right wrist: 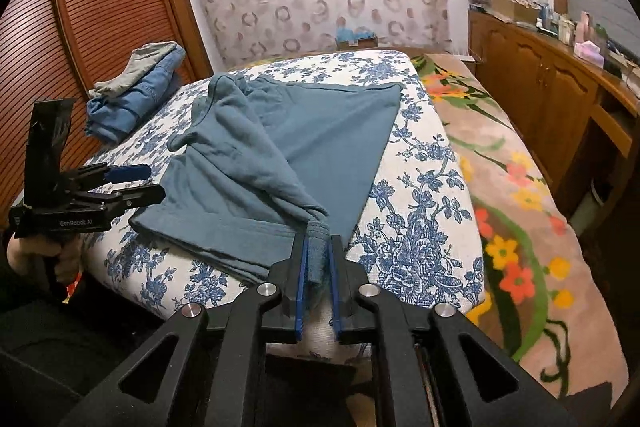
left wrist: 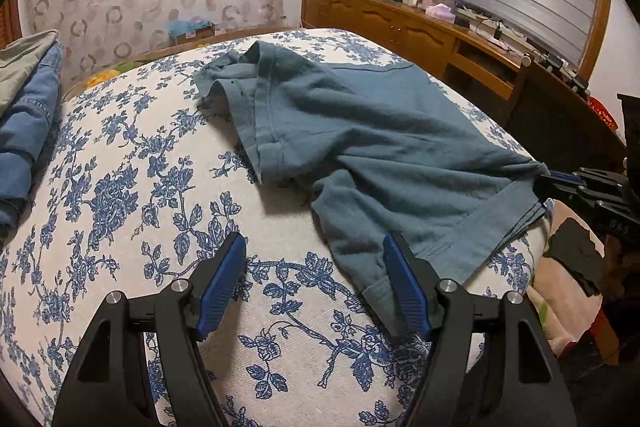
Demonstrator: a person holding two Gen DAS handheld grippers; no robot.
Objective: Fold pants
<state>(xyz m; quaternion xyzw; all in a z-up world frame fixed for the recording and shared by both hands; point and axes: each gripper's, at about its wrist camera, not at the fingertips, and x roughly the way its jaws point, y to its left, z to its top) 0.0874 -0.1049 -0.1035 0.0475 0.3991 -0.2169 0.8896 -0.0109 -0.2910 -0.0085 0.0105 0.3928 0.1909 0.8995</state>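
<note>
Teal pants (left wrist: 380, 147) lie crumpled and partly folded on a blue-flowered white cushion (left wrist: 120, 187). My left gripper (left wrist: 314, 247) is open just above the cushion, its right finger (left wrist: 404, 283) over the near hem of the pants, holding nothing. It also shows in the right wrist view (right wrist: 136, 183), at the pants' left edge. My right gripper (right wrist: 318, 247) is shut on a bunched corner of the pants (right wrist: 256, 155) at the cushion's near edge. In the left wrist view it (left wrist: 560, 183) grips that corner at the right.
Folded jeans and a grey garment (right wrist: 136, 87) sit at the cushion's far left. A flowered blanket (right wrist: 520, 207) lies to the right. A wooden cabinet (left wrist: 400, 23) with clutter runs along the right wall, a slatted wardrobe (right wrist: 80, 27) on the left.
</note>
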